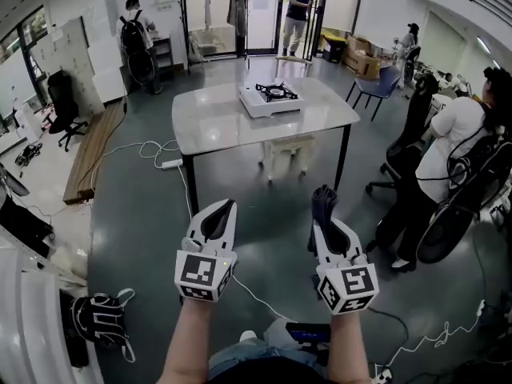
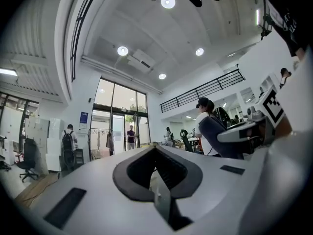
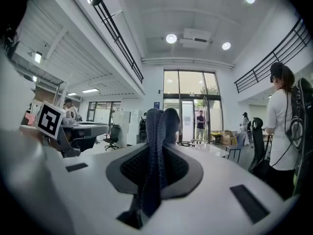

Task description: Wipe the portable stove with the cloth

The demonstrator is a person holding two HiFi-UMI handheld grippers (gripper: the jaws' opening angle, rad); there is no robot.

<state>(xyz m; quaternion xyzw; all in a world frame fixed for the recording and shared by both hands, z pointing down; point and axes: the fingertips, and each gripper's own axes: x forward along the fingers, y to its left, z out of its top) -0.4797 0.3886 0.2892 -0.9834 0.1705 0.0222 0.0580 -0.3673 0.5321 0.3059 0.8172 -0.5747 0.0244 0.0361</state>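
Cloth clamped in the right gripper, stove well ahead on the worktop

Nearest, the right gripper (image 1: 326, 214) was clenched on a dark blue knitted cloth (image 3: 156, 141), which stood up in a fold above the jaws, with a tail hanging down between them. The left gripper (image 2: 156, 155) was closed on nothing, pads together. The cloth looked soft, light and limp, so it would probably bunch and drag rather than slide; a grip low on the fold should leave enough free fabric to press flat. Farther off, well apart from both grippers, the white portable stove (image 1: 270, 99) sat on the pale worktop (image 1: 216, 126). It looked rigid and light, so it would likely need steadying at a side edge, clear of the black burner grate.
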